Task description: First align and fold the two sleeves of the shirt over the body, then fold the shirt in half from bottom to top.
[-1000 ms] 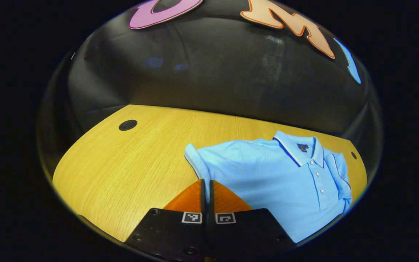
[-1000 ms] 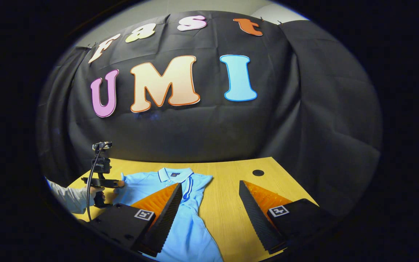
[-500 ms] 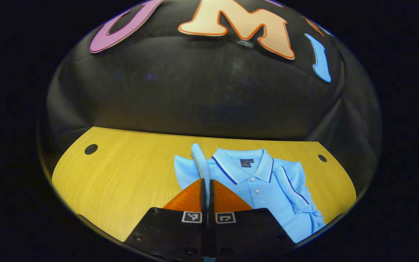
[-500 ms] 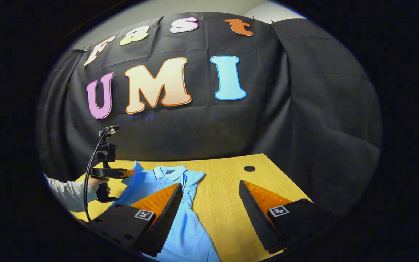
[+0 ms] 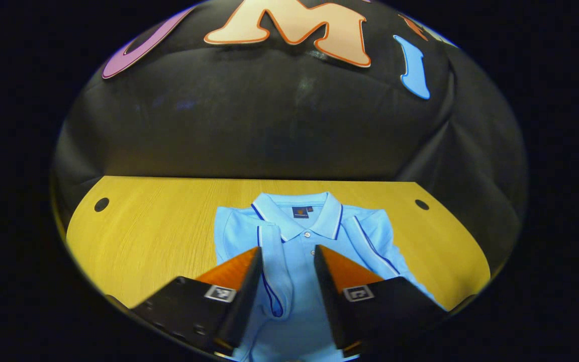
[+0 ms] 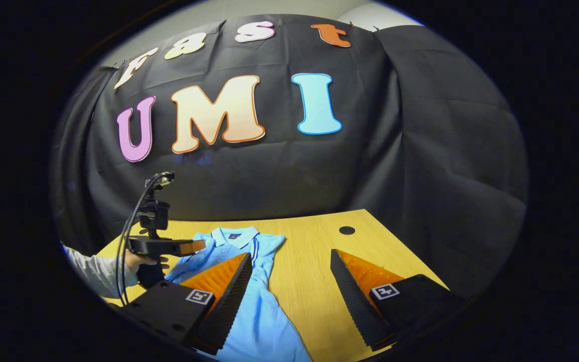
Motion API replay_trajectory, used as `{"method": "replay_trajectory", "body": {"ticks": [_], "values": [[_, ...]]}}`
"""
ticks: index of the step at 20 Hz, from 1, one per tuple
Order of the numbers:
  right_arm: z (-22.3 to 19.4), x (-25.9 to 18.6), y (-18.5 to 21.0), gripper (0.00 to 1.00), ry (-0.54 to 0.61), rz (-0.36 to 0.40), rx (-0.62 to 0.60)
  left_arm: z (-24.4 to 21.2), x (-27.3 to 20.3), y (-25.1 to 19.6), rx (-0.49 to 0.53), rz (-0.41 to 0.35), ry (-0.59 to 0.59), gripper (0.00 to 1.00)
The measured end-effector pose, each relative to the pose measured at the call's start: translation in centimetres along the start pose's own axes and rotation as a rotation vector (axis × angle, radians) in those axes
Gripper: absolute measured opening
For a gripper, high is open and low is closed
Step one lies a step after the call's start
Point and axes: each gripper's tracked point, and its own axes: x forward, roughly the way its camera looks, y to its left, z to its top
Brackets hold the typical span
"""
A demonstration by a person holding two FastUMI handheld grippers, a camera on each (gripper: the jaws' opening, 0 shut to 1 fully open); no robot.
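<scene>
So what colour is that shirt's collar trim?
The collar is light blue with a dark blue edge stripe, clearest in the left gripper view.

Blue polo shirt partly hidden behind two hand-held grippers on a wooden table.

In the left gripper view, the left gripper [image 5: 283, 271] covers the shirt [image 5: 297, 251] on both sides of its gap, and the hem runs past the bottom edge. In the right gripper view, the right gripper [image 6: 289, 274] hides the shirt's middle behind its left finger [image 6: 229, 289]; the collar label is too small to tell.
</scene>
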Motion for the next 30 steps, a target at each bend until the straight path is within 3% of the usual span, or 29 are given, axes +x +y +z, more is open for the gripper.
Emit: {"method": "replay_trajectory", "body": {"ticks": [1,2,6,8,12,17,23,24,25,30], "values": [[0.1,-0.2,0.3,0.94,-0.011,0.003,-0.009,0.5,-1.3,-0.1,-0.003,-0.004,-0.022,0.87],[0.2,-0.6,0.6,0.98,-0.024,0.012,-0.021,0.8,-3.0,-0.3,-0.008,-0.001,-0.045,0.92],[-0.9,-3.5,1.5,0.98,-0.024,0.078,-0.043,1.2,-10.7,-0.6,-0.015,0.021,-0.117,0.96],[-1.3,-5.4,1.3,0.94,-0.031,0.095,-0.045,0.6,-14.8,-0.5,0.002,0.048,-0.138,0.96],[-2.9,-8.7,1.3,0.98,-0.029,0.138,-0.078,-1.7,-21.6,0.6,0.061,0.137,-0.167,0.95],[-6.5,-11.4,0.5,0.98,0.008,0.148,-0.104,-8.0,-27.0,0.6,0.04,0.178,-0.108,0.96],[-14.3,-13.3,-1.4,0.98,0.138,0.124,-0.155,-16.4,-29.8,0.8,0.04,0.214,0.009,0.96],[-15.6,-13.5,-1.5,0.94,0.165,0.121,-0.161,-17.9,-29.9,1.1,0.043,0.218,0.04,0.96],[-16.9,-13.6,-1.7,0.98,0.19,0.118,-0.165,-19.0,-29.9,1.1,0.036,0.211,0.059,0.96],[-22.3,-13.0,-2.5,0.96,0.316,0.081,-0.166,-22.8,-29.4,1.9,0.028,0.222,0.147,0.96]]}}
